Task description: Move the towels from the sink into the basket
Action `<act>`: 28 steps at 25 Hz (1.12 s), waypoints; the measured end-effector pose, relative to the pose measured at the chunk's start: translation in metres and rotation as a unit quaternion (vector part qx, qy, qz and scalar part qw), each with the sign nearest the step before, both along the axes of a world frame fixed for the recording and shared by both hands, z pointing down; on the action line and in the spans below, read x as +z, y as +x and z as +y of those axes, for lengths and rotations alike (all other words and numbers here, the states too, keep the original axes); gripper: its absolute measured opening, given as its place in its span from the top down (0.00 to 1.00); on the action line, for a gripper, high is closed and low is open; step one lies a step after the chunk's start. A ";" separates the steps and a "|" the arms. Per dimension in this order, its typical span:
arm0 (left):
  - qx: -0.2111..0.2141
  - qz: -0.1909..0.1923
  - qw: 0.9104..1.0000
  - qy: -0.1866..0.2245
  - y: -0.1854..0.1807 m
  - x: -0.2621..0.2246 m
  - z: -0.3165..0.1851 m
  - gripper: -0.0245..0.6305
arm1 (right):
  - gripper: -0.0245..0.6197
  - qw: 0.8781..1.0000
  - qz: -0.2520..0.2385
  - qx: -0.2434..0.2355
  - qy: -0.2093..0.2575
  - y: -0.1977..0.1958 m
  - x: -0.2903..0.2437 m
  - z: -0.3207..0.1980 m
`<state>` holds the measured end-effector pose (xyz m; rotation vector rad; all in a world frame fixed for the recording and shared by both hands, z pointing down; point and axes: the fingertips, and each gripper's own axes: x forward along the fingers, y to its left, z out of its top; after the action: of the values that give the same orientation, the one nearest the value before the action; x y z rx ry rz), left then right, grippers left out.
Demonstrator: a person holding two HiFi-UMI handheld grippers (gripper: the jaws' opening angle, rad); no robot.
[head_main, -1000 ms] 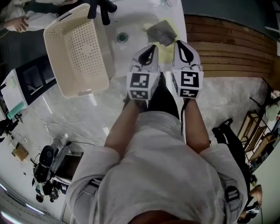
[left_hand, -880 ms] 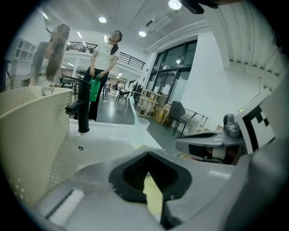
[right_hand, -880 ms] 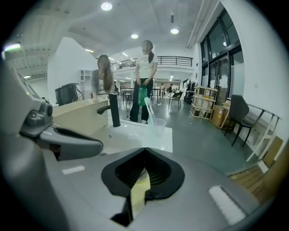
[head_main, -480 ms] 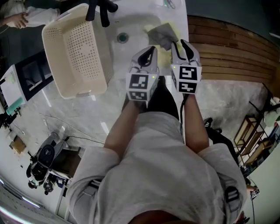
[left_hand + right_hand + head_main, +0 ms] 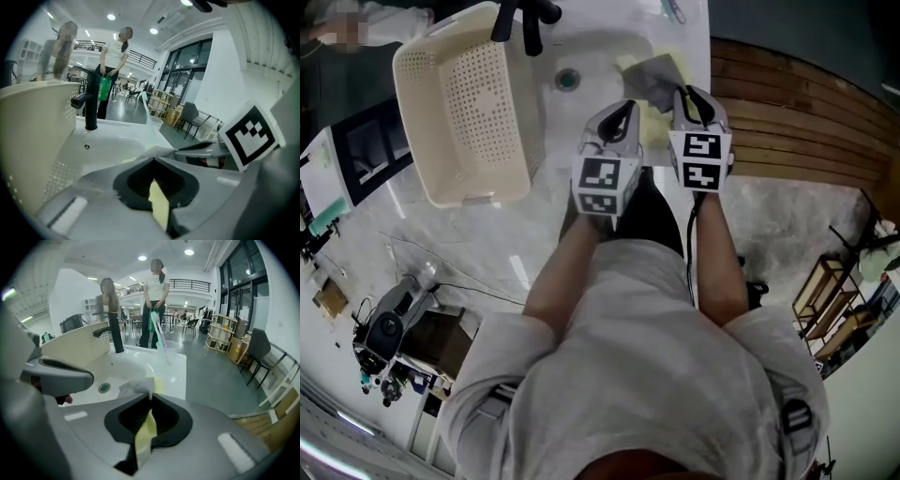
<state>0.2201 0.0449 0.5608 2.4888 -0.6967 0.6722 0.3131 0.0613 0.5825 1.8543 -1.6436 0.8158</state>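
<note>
Operator in pale tee (image 5: 647, 366) leans over white sink (image 5: 591, 52), seen from overhead, w/ a gripper in each hand. L gripper (image 5: 624, 105) hangs at the near rim, jaw tips together; only a sliver of yellow shows thru the slit behind them. R gripper (image 5: 686, 94), just beside it, has its jaws closing on a strip of yellow towel (image 5: 653, 122), which fills the narrow gap btwn them. That towel lies in the sink's near R corner, btwn the two grippers, w/ gray towel (image 5: 654, 75) crumpled on its far part; R tips sit at the gray one's edge. Both towels lie in the sink. Drain (image 5: 568, 79) sits left of them, black faucet (image 5: 528, 23) beyond. Cream basket (image 5: 473, 195), perforated, rests on marble counter (image 5: 487, 248) left of the sink, well apart from the towels. Clear cup (image 5: 169, 351) stands at the sink's far end; two people (image 5: 157, 296) stand in the bright hall beyond.
</note>
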 end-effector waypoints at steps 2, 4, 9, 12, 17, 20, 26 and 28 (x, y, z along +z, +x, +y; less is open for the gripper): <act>-0.004 0.000 1.000 0.002 -0.001 -0.001 -0.003 0.94 | 0.94 1.000 0.010 -0.006 0.000 0.001 -0.002 -0.002; -0.008 0.001 1.000 0.004 -0.003 -0.002 -0.007 0.94 | 0.95 1.000 0.011 -0.012 0.005 -0.002 -0.006 -0.005; -0.014 0.007 1.000 0.013 -0.002 -0.011 -0.010 0.94 | 0.95 0.999 0.015 -0.019 0.031 -0.005 -0.025 -0.014; -0.015 0.011 1.000 0.021 -0.003 -0.020 -0.013 0.94 | 0.95 0.999 0.015 -0.024 0.046 -0.009 -0.039 -0.021; -0.021 0.024 0.999 0.039 -0.006 -0.039 -0.017 0.94 | 0.95 0.996 0.024 -0.034 0.075 -0.018 -0.068 -0.030; -0.024 0.031 0.998 0.049 -0.009 -0.051 -0.019 0.94 | 0.95 0.995 0.029 -0.043 0.088 -0.025 -0.083 -0.033; -0.037 0.042 0.996 0.069 -0.017 -0.072 -0.023 0.94 | 0.95 0.991 0.034 -0.062 0.117 -0.042 -0.111 -0.040; -0.042 0.044 0.995 0.076 -0.021 -0.079 -0.025 0.94 | 0.95 0.989 0.036 -0.066 0.126 -0.048 -0.120 -0.042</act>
<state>0.1992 0.0198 0.4819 2.5927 -0.8428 0.4914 0.2651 0.0192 0.4624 1.8903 -1.8716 0.4969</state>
